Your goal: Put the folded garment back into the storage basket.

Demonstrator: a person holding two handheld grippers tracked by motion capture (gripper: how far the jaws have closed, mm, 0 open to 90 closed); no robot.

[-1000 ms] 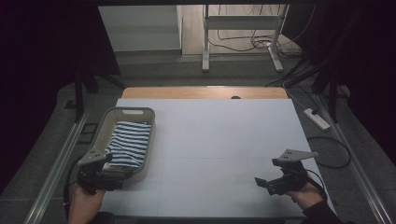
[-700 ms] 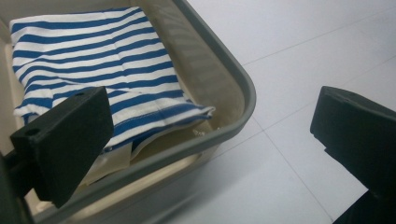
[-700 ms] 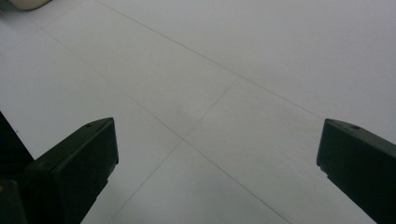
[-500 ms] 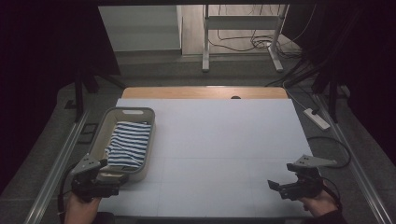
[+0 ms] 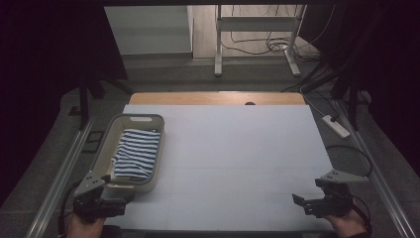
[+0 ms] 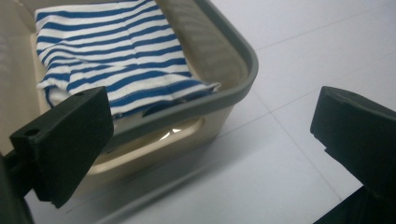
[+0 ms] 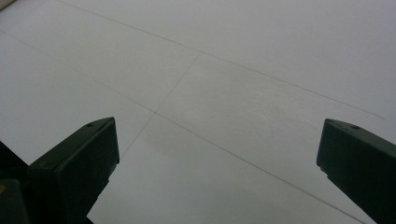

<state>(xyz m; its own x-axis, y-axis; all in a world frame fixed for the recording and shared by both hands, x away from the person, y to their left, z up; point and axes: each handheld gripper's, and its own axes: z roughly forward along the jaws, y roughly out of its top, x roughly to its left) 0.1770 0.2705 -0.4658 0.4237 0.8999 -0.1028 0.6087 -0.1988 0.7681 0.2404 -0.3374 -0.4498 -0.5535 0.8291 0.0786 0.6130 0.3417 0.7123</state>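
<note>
Your white surface [image 5: 237, 158] lies bare across most of its width, with the grey basket [image 5: 159, 148] standing on its left part, near the front. Inside the basket rests the blue-and-white striped cloth [image 5: 136, 152], loosely folded and fully within the walls; from the left gripper view its near edge [image 6: 140, 100] lies against the basket's front rim [image 6: 219, 95].

Over the last second both your hands have drawn back toward you: the left tongs [image 5: 116, 203], which were right at the basket's near end, now sit just in front of it, and the right tongs [image 5: 302, 202] have slid toward the front right corner. With the cloth lying in the basket and both tools backing off empty, I judge the placing done, or a pause before another reach.

Your left tongs stand wide apart, holding nothing, pointed at the basket's near corner without touching it. Your right tongs [image 7: 210, 186] are equally spread, gripping nothing, with bare surface between them, well apart from the basket.
</note>
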